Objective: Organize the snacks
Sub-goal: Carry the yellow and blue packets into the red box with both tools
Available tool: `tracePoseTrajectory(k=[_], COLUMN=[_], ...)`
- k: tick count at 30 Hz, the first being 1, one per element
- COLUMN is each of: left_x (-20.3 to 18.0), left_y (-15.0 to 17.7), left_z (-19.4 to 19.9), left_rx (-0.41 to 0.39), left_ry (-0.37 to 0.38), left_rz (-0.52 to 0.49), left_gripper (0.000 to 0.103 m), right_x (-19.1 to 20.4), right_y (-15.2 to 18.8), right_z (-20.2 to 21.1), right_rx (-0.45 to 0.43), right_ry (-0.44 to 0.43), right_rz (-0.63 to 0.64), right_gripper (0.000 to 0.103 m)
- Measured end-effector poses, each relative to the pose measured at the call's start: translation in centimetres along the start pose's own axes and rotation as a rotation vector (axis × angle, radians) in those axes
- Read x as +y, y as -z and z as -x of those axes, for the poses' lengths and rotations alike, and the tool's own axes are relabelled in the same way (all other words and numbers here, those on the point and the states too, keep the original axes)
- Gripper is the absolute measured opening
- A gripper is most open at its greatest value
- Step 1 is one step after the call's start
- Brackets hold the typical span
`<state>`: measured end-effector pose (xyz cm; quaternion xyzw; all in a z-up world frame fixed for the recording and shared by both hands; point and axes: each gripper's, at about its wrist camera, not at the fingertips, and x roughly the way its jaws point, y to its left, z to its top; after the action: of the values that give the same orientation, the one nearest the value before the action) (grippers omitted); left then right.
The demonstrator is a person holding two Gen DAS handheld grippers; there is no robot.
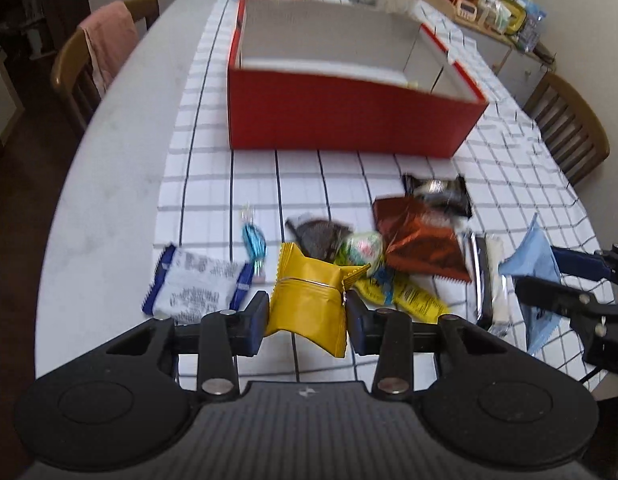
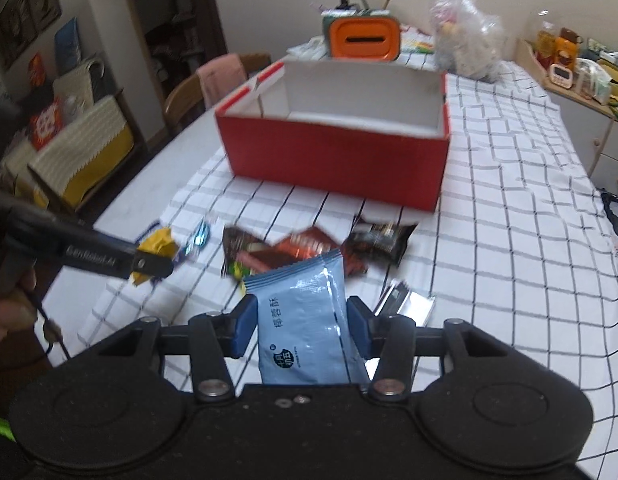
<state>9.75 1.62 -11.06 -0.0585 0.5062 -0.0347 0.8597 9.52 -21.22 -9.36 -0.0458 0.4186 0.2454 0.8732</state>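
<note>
Checked tablecloth (image 1: 509, 152) over a dining table, chairs both sides, cluttered shelf at the back.

Nearest: left gripper (image 1: 307, 314) is clamped on a yellow snack pack (image 1: 309, 300), pads pressing both sides, pack off the cloth. Right gripper (image 2: 301, 324) is clamped on a light-blue packet (image 2: 303, 320), same deal, lifted.

Just beyond, the pile left on the cloth: white/blue wrapper (image 1: 197, 284), small blue foil candy (image 1: 253, 242), dark pack (image 1: 321, 236), round pastel one (image 1: 363, 248), brown foil bag (image 1: 421, 240), black pack (image 1: 441, 196), silver-edged bar (image 1: 487, 276), plus a yellow/blue wrapper (image 1: 405, 296) under the heap.

Farther: red box (image 1: 349, 120), open top, white inside with a divider near one end. Big compartment looks empty afaict; floor only partly visible, a pale sliver shows in the small section, can't ID it.

Progress est.: early. Two packs in hand, approx eight more to go, nothing clearly boxed yet.
</note>
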Motion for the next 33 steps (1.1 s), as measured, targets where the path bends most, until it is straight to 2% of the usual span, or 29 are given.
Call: tracePoseTrajectory(k=[9, 17, 24, 33], left_x=[-1.5, -2.0, -2.0, -1.8], left_y=[-4.6, -10.4, -15.4, -19.8], left_z=[1.8, 1.2, -1.4, -6.0], left_rx=[-0.057, -0.094, -0.082, -0.051], left_ry=[-0.016, -0.044, -0.076, -0.121], left_rz=[-0.028, -0.036, -0.037, -0.053], left_gripper=[0.039, 0.039, 0.039, 0.040], right_x=[-2.0, -3.5, -5.4, -7.7], right_y=[-5.6, -10.7, -14.7, -18.1], right_z=[0.7, -0.9, -4.1, -9.4], right_rx=[-0.062, -0.091, -0.074, -0.035], right_ry=[0.019, 0.037, 0.055, 0.072], right_rz=[-0.056, -0.057, -0.064, -0.049], right_gripper=[0.048, 0.048, 0.048, 0.048])
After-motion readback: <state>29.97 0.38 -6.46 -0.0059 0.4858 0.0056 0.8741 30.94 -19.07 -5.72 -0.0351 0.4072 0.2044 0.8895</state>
